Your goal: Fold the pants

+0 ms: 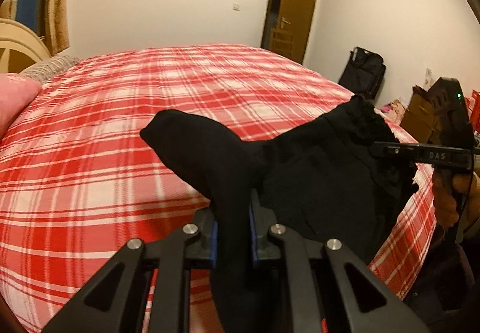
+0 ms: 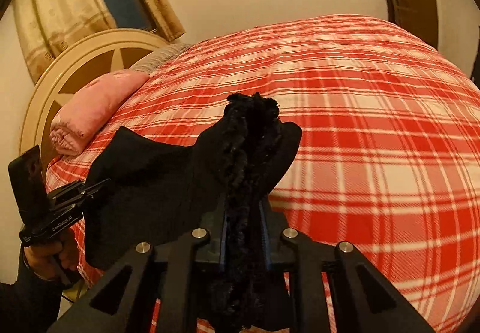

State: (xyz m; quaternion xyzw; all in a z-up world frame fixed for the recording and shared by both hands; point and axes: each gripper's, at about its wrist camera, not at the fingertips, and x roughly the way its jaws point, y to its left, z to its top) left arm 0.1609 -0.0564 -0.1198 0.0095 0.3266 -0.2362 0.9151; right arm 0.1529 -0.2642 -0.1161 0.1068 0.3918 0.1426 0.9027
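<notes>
Black pants (image 1: 315, 171) are held above the red plaid bedspread (image 1: 120, 128), clamped by the left gripper (image 1: 232, 231) and the right gripper (image 2: 244, 225).

Pants (image 1: 315, 171) held above bed (image 1: 150, 122); pillow (image 2: 93, 110) at headboard (image 2: 75, 62) end

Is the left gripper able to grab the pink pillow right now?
Probably not: the left gripper is shut on the black pants, so it is full, and the pink pillow lies apart by the headboard.
</notes>
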